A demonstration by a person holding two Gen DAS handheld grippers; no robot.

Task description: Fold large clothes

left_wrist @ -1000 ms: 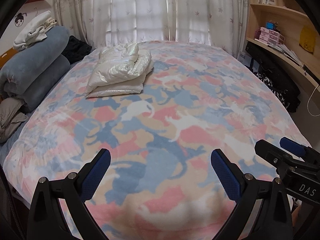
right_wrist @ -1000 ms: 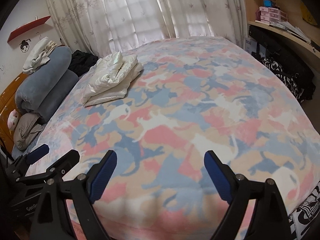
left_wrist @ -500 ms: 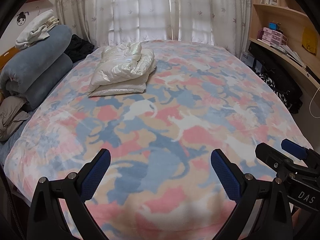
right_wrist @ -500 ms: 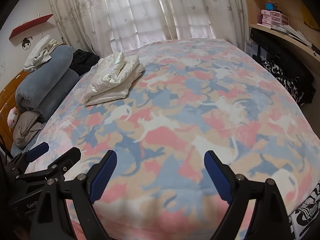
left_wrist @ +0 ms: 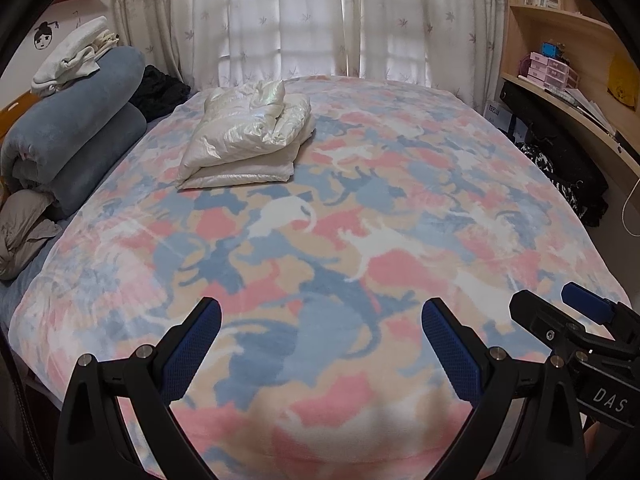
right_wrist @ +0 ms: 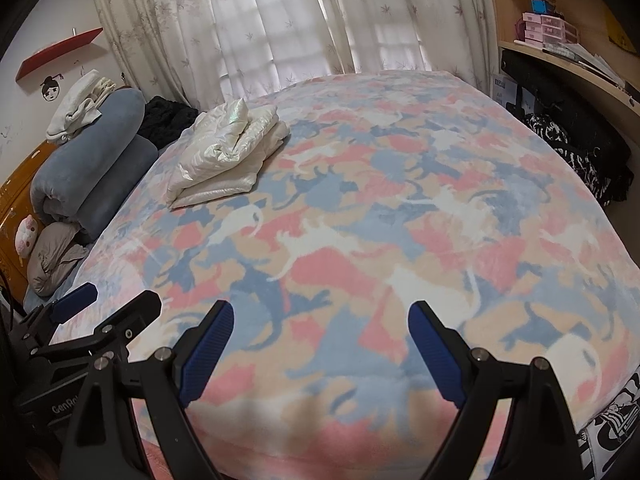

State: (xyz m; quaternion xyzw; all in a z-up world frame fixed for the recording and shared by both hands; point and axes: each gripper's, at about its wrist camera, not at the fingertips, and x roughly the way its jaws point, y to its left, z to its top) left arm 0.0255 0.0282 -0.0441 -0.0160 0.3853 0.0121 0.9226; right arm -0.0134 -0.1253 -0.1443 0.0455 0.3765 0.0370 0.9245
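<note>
A shiny white padded garment (left_wrist: 248, 138) lies folded in a stack on the far left part of the bed; it also shows in the right wrist view (right_wrist: 226, 152). My left gripper (left_wrist: 320, 344) is open and empty, held above the near edge of the bed (left_wrist: 360, 208), far from the garment. My right gripper (right_wrist: 322, 344) is open and empty too, beside the left one over the near edge of the bed (right_wrist: 400, 200). Each gripper shows at the side of the other's view.
Rolled blue blankets (left_wrist: 72, 136) with white clothes on top, a black garment (left_wrist: 160, 88) and a grey bundle (left_wrist: 24, 228) lie along the left. Curtains (left_wrist: 304, 20) hang behind the bed. Shelves (left_wrist: 568, 80) and dark bags (left_wrist: 560, 160) stand on the right.
Both grippers have pulled back and tilted up slightly, so the bed and garment sit lower and farther in view. Both stay open and empty.
</note>
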